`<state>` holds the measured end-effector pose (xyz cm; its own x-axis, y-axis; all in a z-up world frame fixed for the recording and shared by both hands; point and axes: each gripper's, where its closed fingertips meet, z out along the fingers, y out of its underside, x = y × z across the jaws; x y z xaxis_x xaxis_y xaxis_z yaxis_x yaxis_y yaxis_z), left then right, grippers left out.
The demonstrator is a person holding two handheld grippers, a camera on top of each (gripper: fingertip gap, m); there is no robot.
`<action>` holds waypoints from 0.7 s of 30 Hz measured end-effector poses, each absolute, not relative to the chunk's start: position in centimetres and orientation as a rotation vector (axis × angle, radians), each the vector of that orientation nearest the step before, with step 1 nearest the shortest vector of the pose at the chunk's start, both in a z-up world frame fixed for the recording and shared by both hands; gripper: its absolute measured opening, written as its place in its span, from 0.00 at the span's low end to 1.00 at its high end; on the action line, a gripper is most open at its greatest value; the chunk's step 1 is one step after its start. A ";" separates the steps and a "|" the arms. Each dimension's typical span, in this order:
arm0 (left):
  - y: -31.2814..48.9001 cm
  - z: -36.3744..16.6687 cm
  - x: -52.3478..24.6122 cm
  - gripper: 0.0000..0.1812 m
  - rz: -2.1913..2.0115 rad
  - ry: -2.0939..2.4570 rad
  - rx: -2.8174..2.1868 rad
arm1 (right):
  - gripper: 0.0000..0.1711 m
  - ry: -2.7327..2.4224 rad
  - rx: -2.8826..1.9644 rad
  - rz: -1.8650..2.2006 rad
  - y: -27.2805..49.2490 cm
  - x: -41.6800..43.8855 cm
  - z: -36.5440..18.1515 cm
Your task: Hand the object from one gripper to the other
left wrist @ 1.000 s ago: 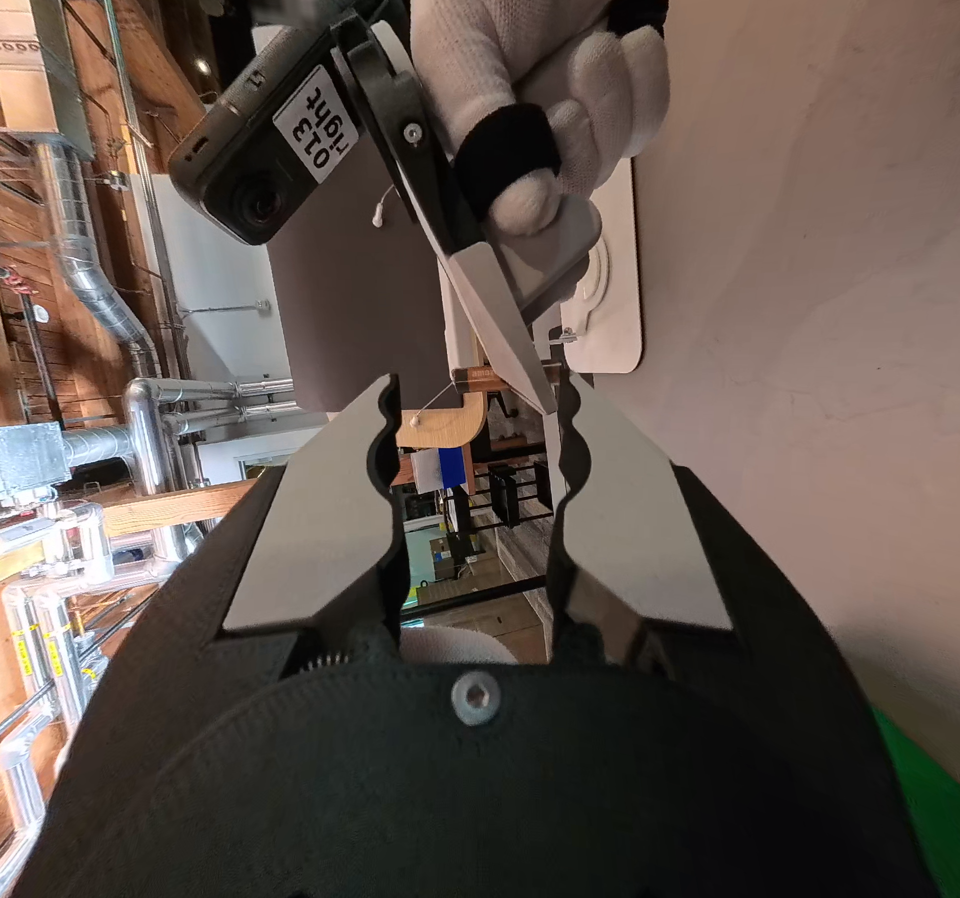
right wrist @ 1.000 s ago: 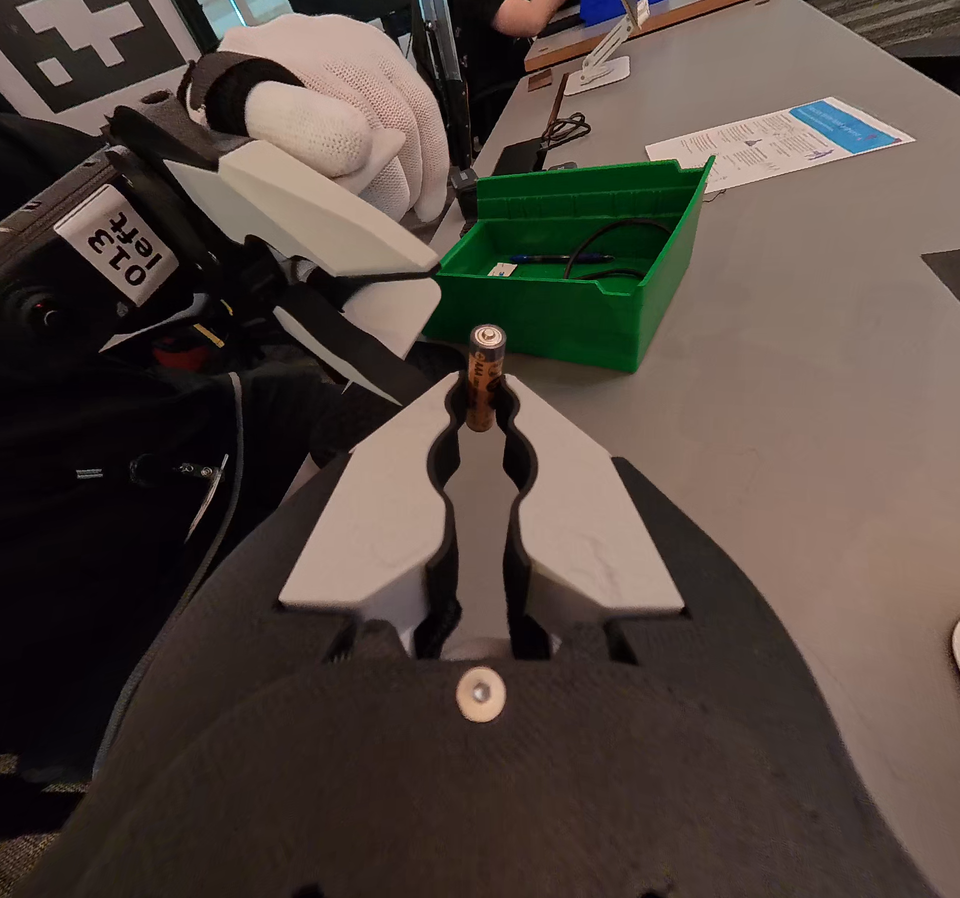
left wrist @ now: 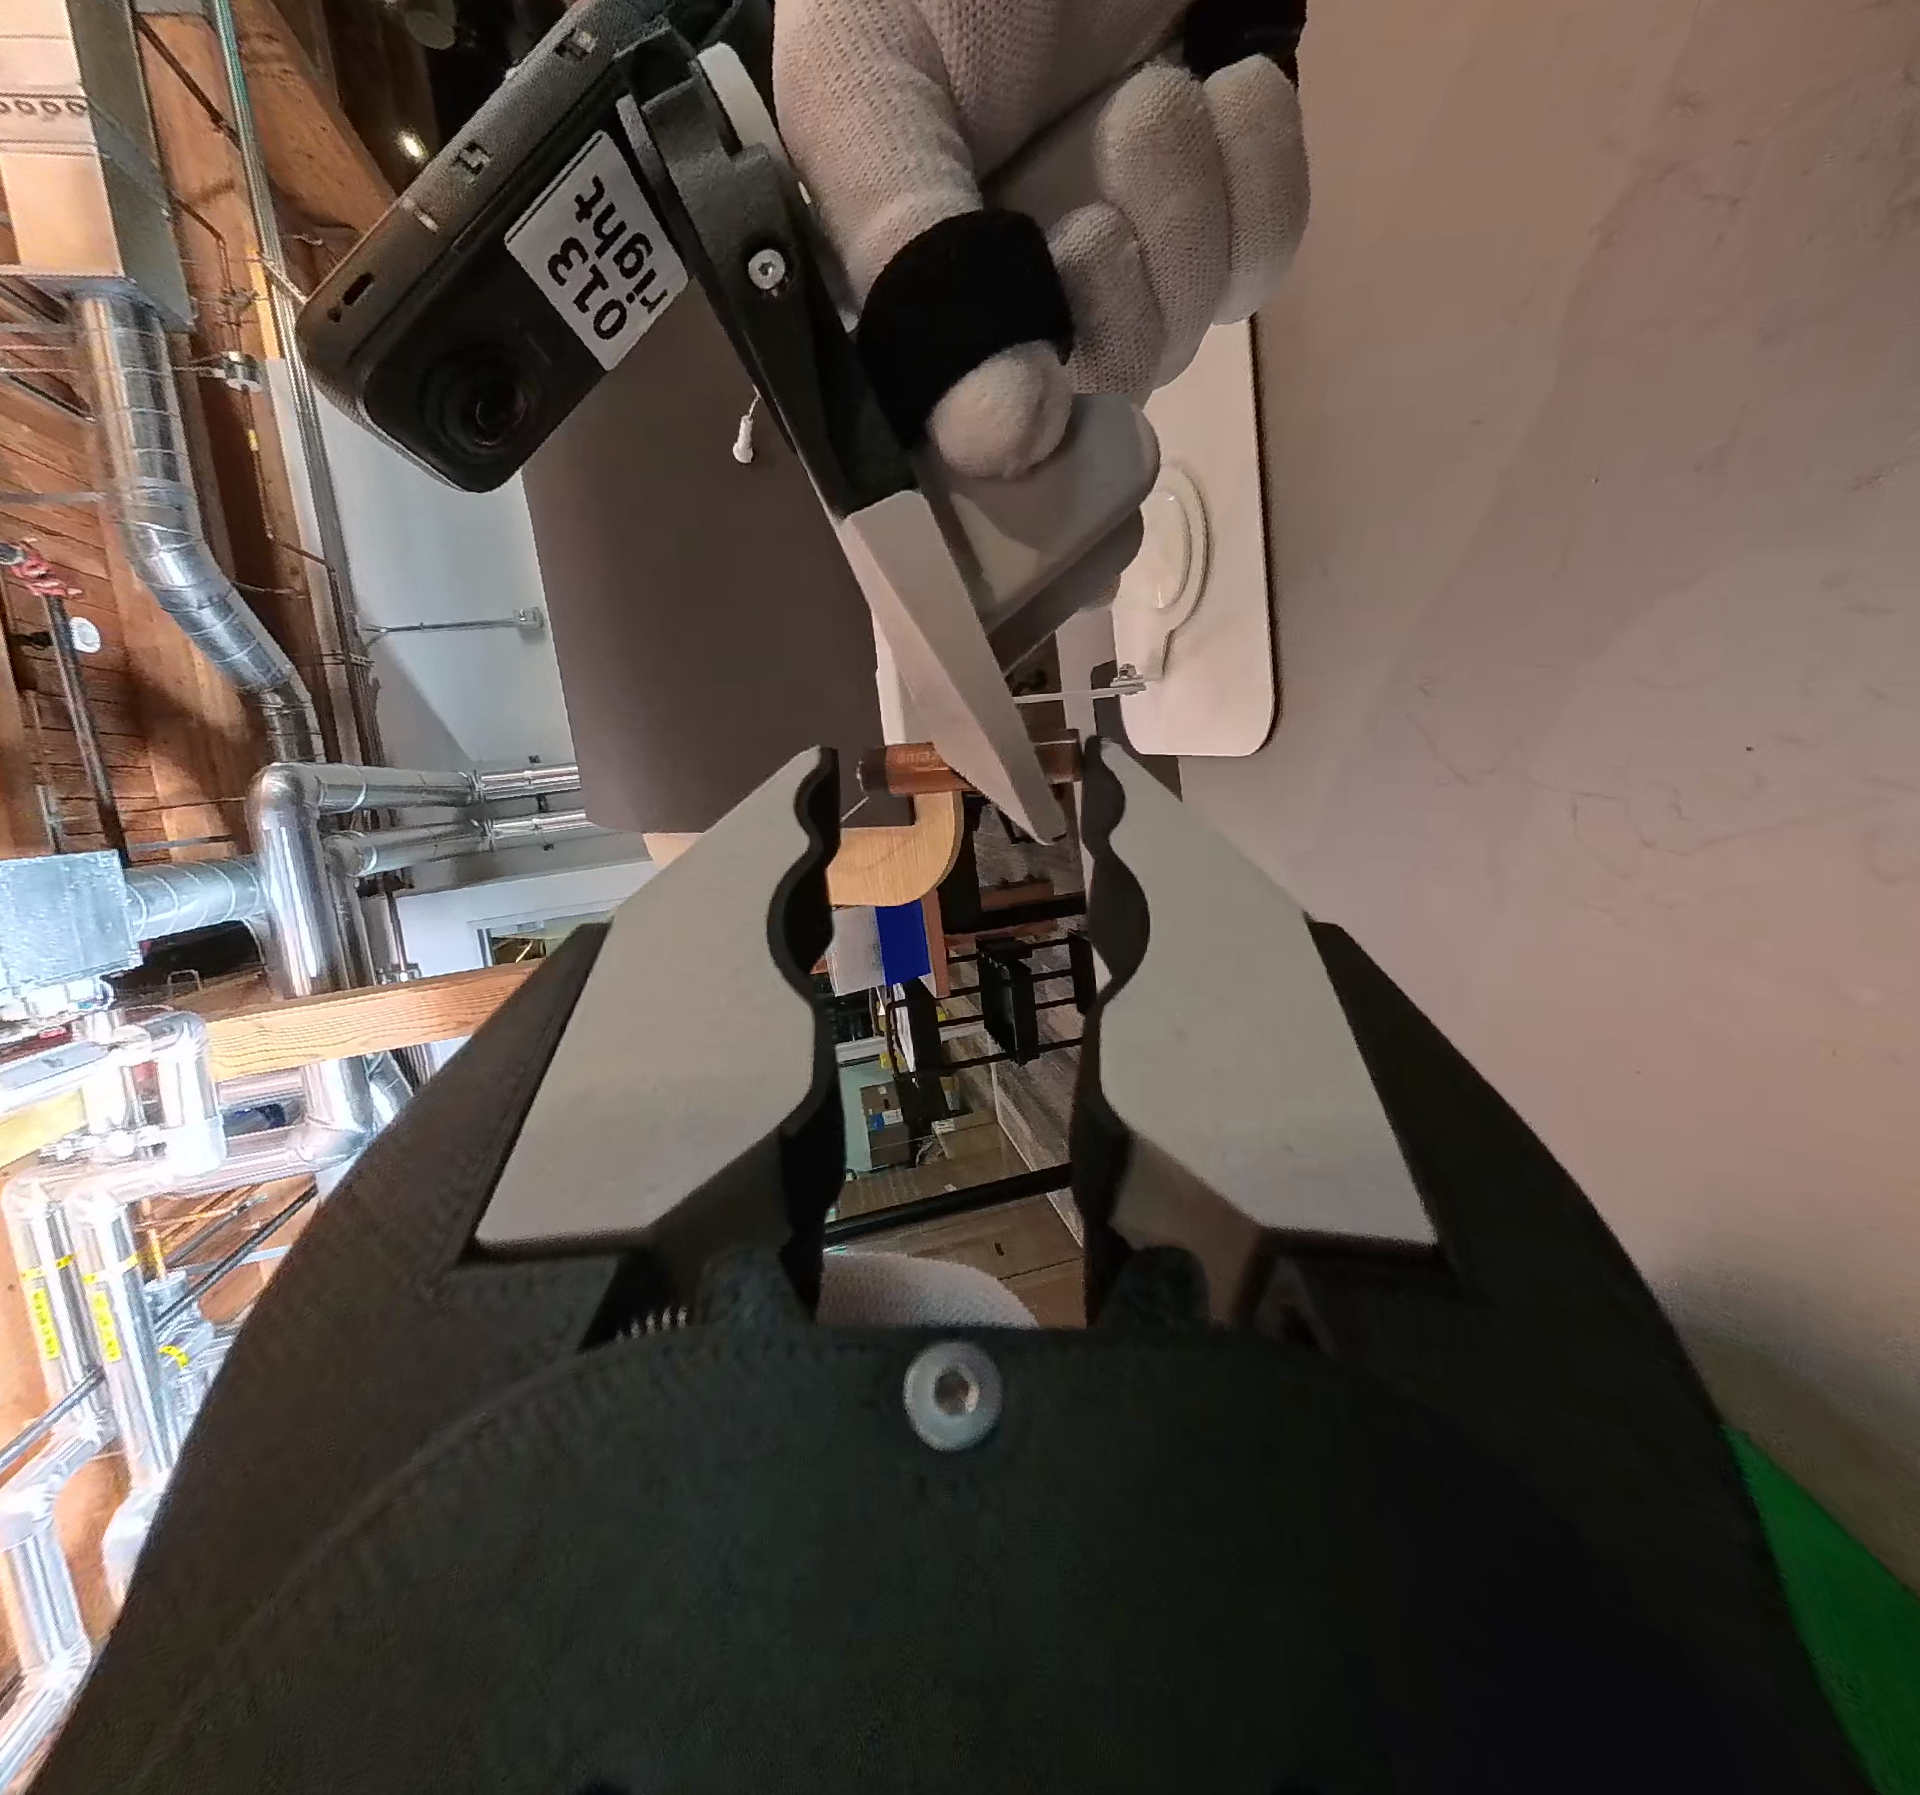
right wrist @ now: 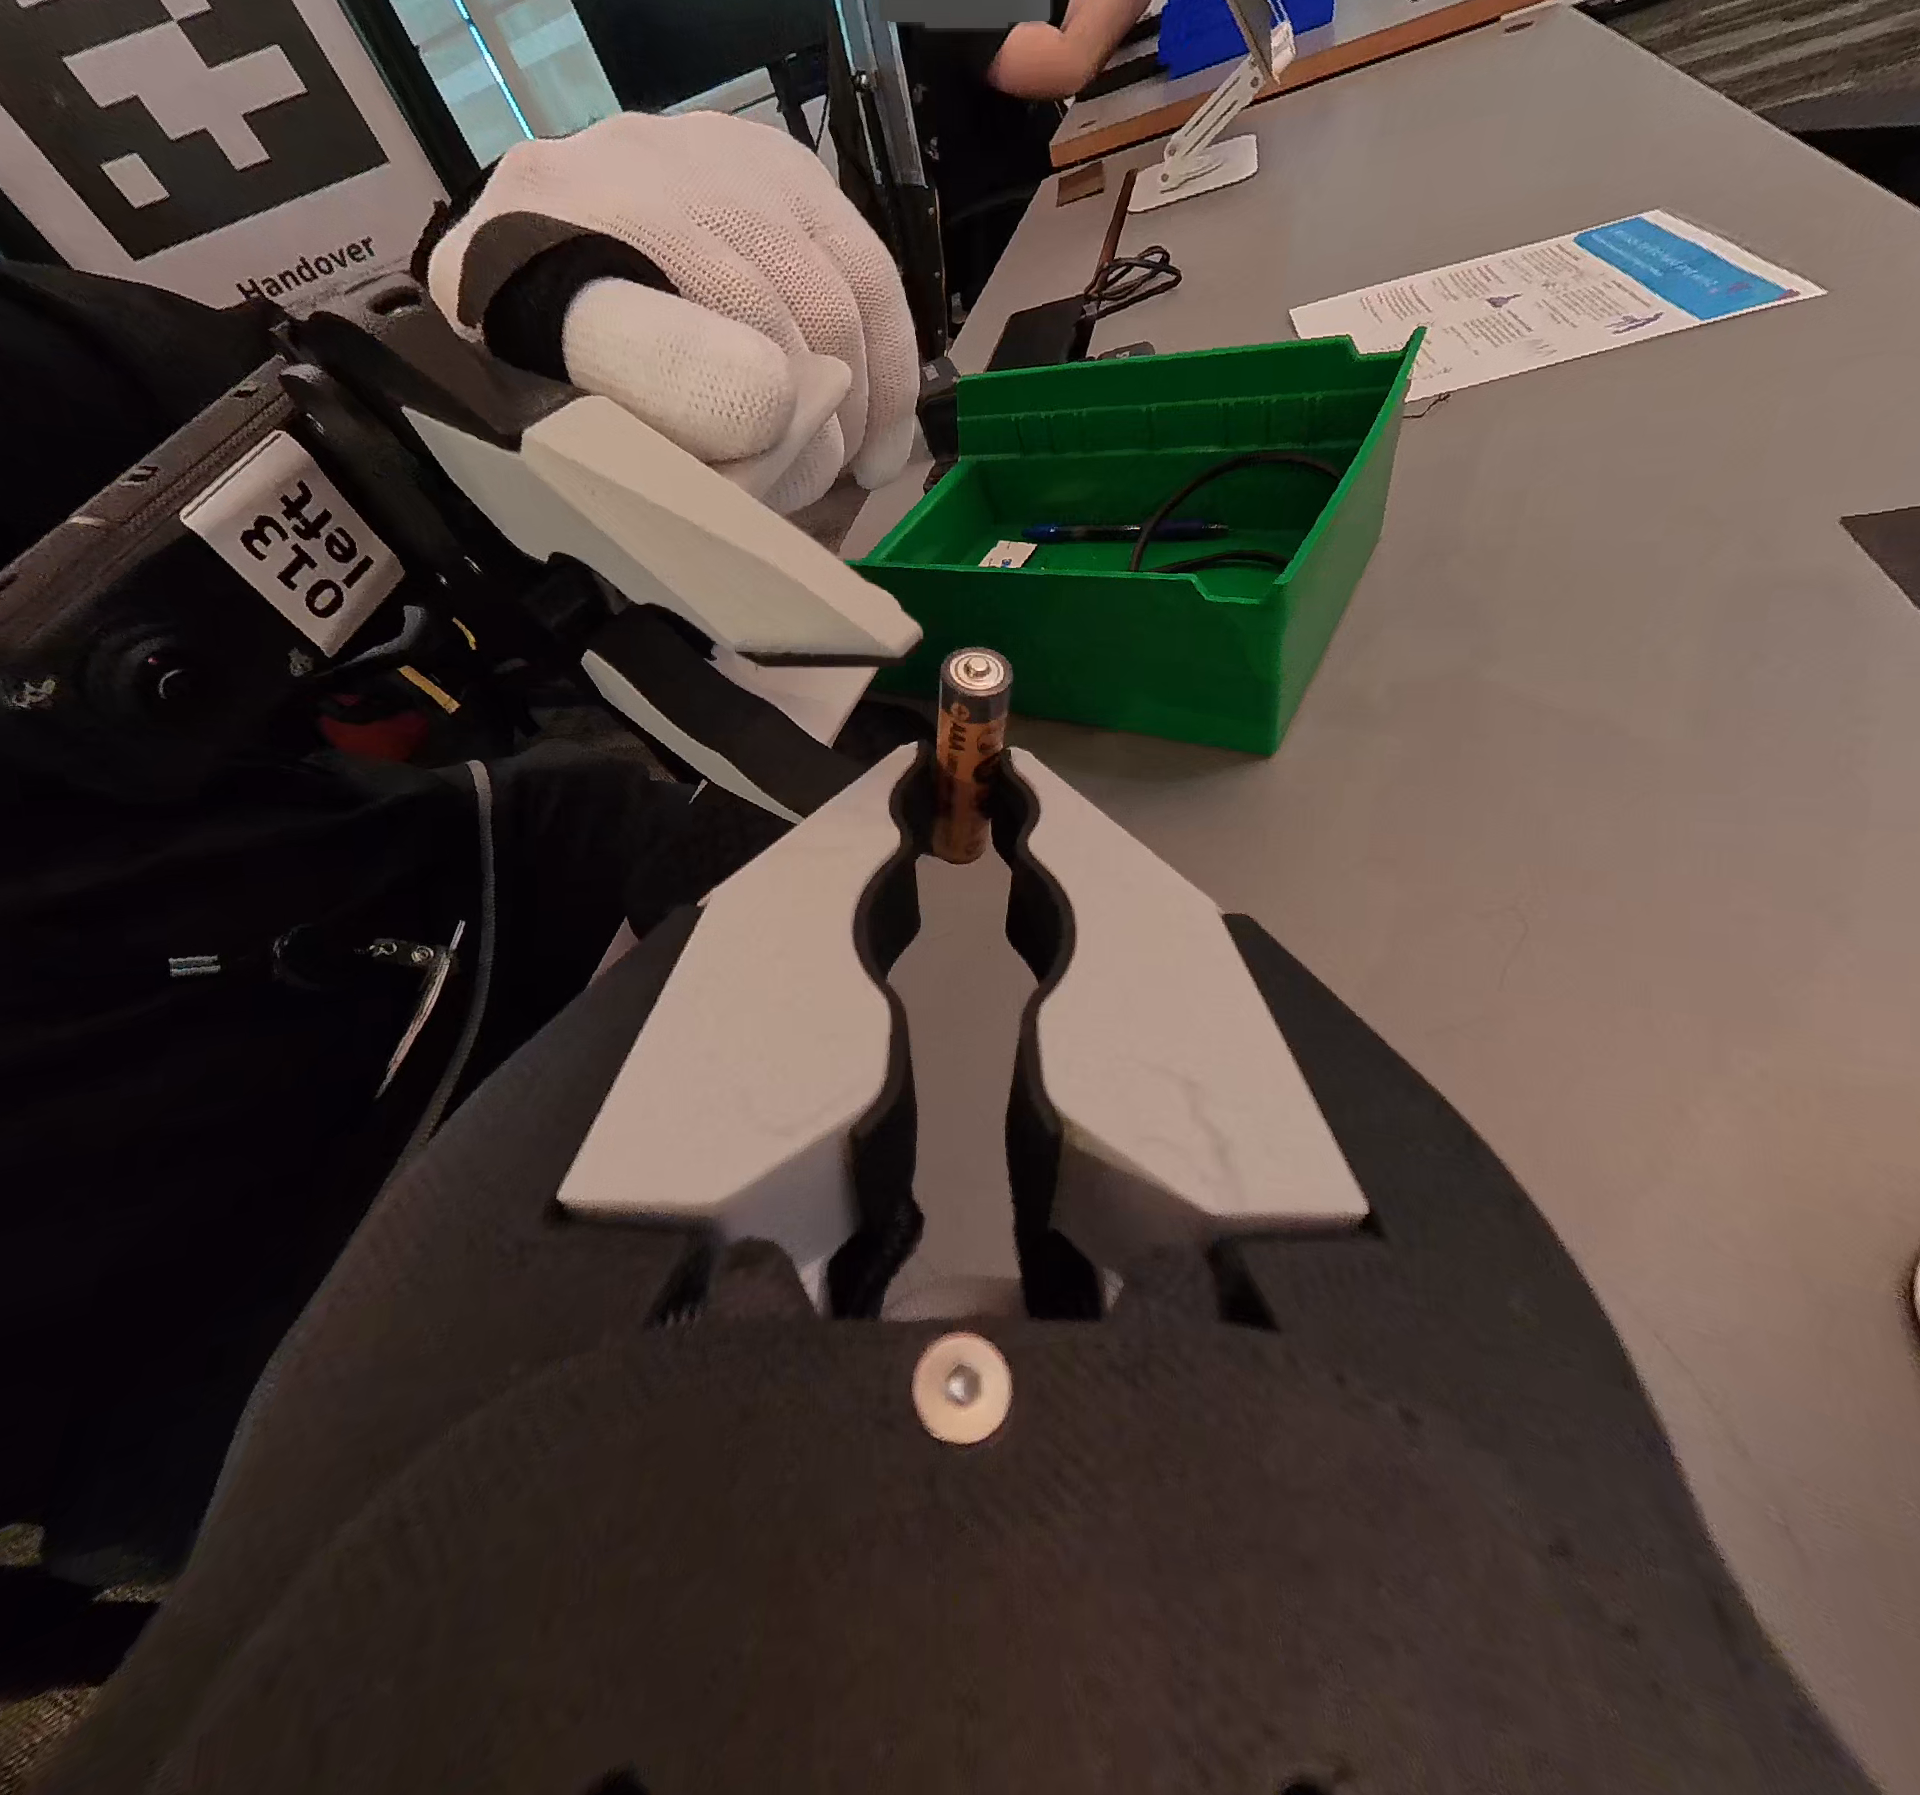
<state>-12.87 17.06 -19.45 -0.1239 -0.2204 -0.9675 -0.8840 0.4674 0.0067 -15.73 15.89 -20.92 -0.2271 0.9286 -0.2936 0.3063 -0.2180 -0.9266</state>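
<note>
orange and black, the battery (right wrist: 971, 758) stands upright at the centre of my right wrist view, pinched at its lower half between the tips of my right claw (right wrist: 961, 789), its silver cap pointing up and away from the camera. so the right claw is closed on the battery, its grey fingers (right wrist: 769, 997) meeting in a narrow v.

at the left of that view my left claw (right wrist: 831, 665) comes in from the side, tilted, with its two white fingers spread; the upper fingertip sits just beside the battery's top, not touching it as far as i can tell. a white-gloved hand (right wrist: 707, 291) wraps the handle behind it, knuckles up, thumb laid forward along the body.

in the left wrist view the scene is turned on its side. my left claw (left wrist: 956, 789) is open, a wide gap between its grey fingers (left wrist: 675, 1018). the battery (left wrist: 904, 766) lies crosswise just past those tips, at the middle of the frame, partly hidden by a finger of the right claw (left wrist: 1023, 779) that slants down from the upper centre. a gloved hand (left wrist: 1018, 187) grips that tool at the top of the frame, fingers curled round the trigger.

behind the battery in the right wrist view a green bin (right wrist: 1143, 644) sits on the grey bench (right wrist: 1558, 810), holding a pen (right wrist: 1122, 532) and a black cable (right wrist: 1236, 498).
</note>
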 end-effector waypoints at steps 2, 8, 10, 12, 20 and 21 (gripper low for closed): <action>17.0 -19.6 -12.8 0.23 0.763 1.634 -0.972 | 0.04 -1.492 -1.482 1.470 15.9 -15.7 -20.9; 17.4 -19.2 -12.9 0.29 0.764 1.607 -1.003 | 0.04 -1.506 -1.481 1.446 15.8 -15.8 -21.0; 17.5 -19.3 -12.9 0.28 0.764 1.615 -1.006 | 0.04 -1.506 -1.474 1.449 15.8 -15.8 -20.9; 17.5 -19.4 -13.0 0.25 0.768 1.620 -1.008 | 0.04 -1.500 -1.470 1.451 15.8 -15.8 -20.7; 17.5 -19.3 -12.9 0.23 0.769 1.607 -1.006 | 0.04 -1.495 -1.462 1.442 15.9 -15.6 -20.5; 17.4 -19.2 -12.9 0.23 0.767 1.605 -1.006 | 0.04 -1.494 -1.460 1.440 15.9 -15.6 -20.5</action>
